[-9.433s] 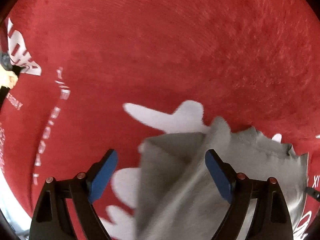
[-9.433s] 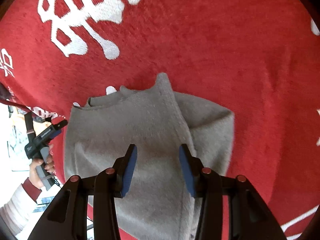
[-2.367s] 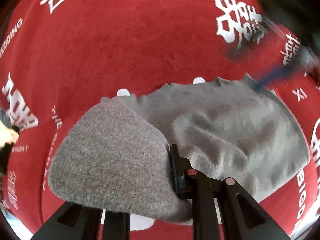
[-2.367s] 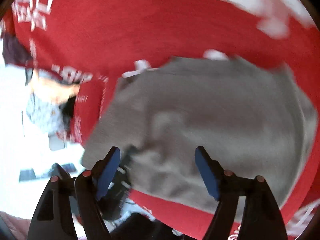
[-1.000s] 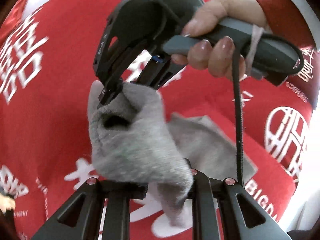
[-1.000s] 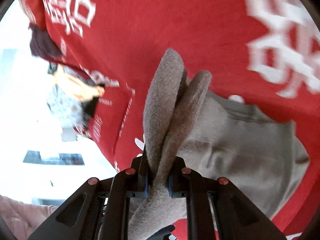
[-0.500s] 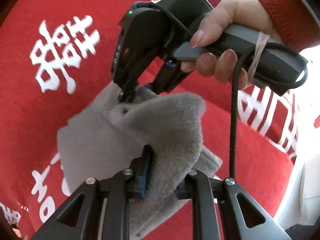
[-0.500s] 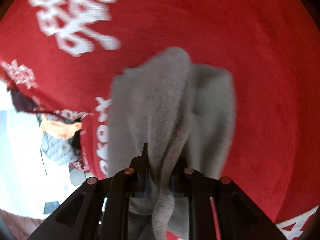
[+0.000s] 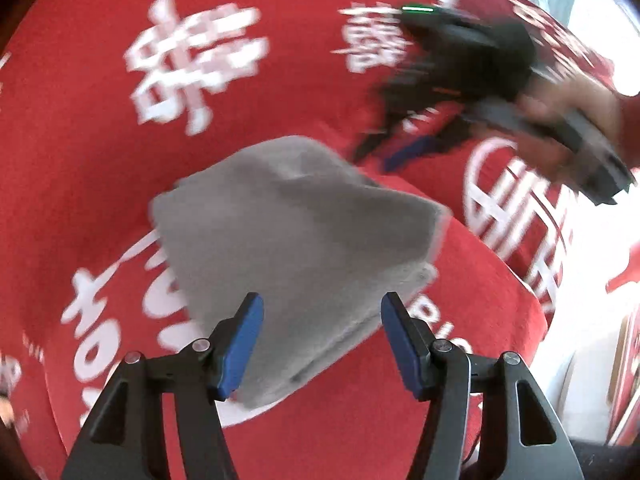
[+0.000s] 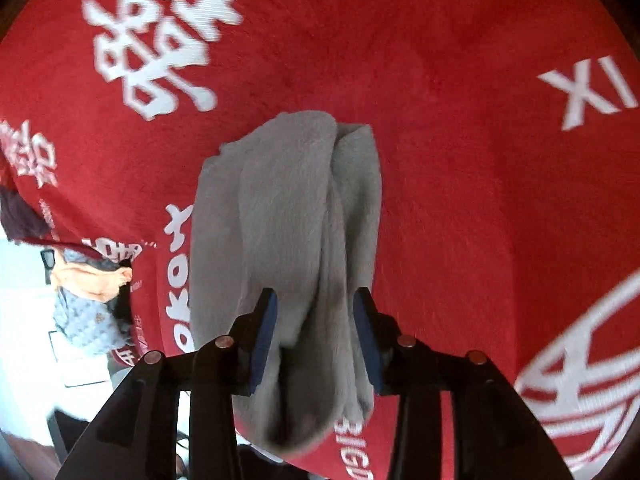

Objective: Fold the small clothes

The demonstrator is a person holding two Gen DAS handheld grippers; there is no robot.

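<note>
At centre of the left wrist view, a folded grey garment (image 9: 296, 224) lying on the red printed cloth (image 9: 100, 168). Below it, left gripper (image 9: 322, 340), jaws just opened wide, pads clear of the fabric. At upper right, blurred, right gripper (image 9: 372, 156) in a hand (image 9: 576, 108). In the right wrist view, right gripper (image 10: 314, 332) jaws just parted, grey garment (image 10: 288, 216) bunched loosely between them.

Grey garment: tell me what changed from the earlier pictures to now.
The grey garment, spread loosely at first, was gathered, lifted in both grippers, and now lies as a folded bundle on the red cloth. The left gripper and right gripper have just been opening, releasing it; the fabric lies between the parted pads. The red cloth stayed in place.
</note>
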